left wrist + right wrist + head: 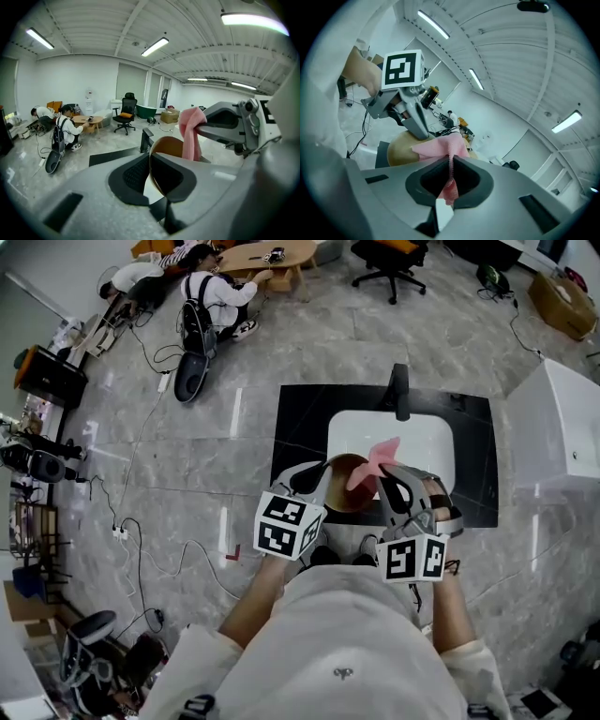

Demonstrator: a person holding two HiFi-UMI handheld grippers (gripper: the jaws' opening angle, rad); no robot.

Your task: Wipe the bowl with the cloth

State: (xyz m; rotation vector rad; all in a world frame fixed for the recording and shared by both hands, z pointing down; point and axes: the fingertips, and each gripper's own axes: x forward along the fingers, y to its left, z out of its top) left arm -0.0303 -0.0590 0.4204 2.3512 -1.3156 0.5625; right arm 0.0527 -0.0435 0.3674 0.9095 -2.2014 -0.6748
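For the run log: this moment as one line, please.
left gripper: shut on bowl rim | right gripper: shut on pink cloth | both over sink

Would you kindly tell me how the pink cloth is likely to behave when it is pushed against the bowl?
Probably floppy: the pink cloth, pinched in the right gripper, hangs limp in folds below the jaws. Likely light, since it looks thin and a small pinch carries it. Pressed on the bowl, it would probably bunch up rather than stay flat.
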